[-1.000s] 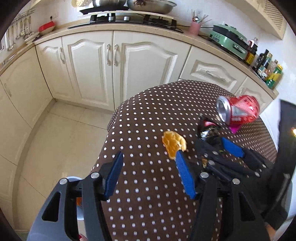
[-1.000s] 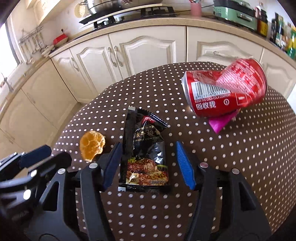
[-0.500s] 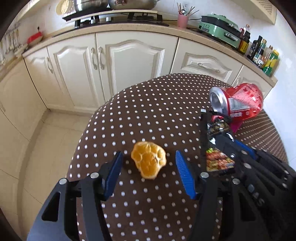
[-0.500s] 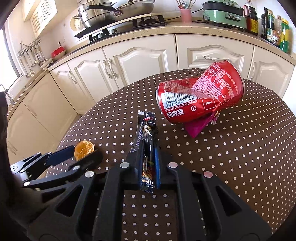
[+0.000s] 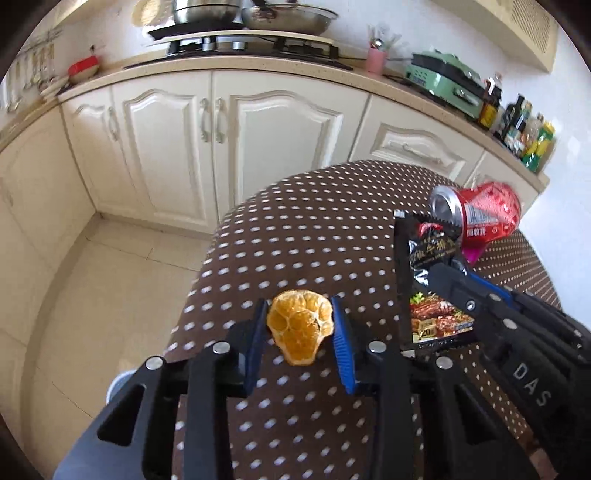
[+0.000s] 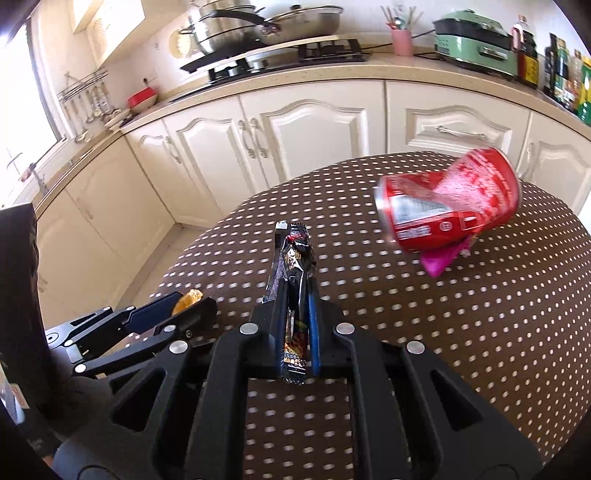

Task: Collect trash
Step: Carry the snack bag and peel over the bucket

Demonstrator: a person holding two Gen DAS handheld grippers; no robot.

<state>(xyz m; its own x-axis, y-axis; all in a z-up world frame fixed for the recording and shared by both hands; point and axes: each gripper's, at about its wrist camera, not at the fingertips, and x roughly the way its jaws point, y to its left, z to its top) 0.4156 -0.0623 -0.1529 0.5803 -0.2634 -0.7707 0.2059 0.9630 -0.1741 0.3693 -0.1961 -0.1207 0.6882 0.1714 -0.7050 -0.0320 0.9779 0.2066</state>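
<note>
My left gripper (image 5: 300, 308) is shut on an orange peel (image 5: 300, 329) and holds it above the brown polka-dot table (image 5: 303, 229). My right gripper (image 6: 297, 291) is shut on a black snack wrapper (image 6: 295, 273), held edge-on and lifted; the wrapper also shows in the left wrist view (image 5: 428, 288). A crushed red cola can (image 6: 450, 206) lies on its side on the table's far right, over a pink wrapper (image 6: 441, 260). The can also shows in the left wrist view (image 5: 480, 214). The left gripper (image 6: 181, 306) with the peel shows at the left of the right wrist view.
Cream kitchen cabinets (image 5: 221, 133) stand beyond the table, with a stove and pans (image 5: 251, 22) on the counter. A green appliance (image 6: 476, 33) and bottles (image 6: 561, 66) stand at the counter's right. Tiled floor (image 5: 110, 280) lies left of the table.
My left gripper closed on the orange peel and lifted it. My right gripper, shut on the snack wrapper, raised it off the table.
</note>
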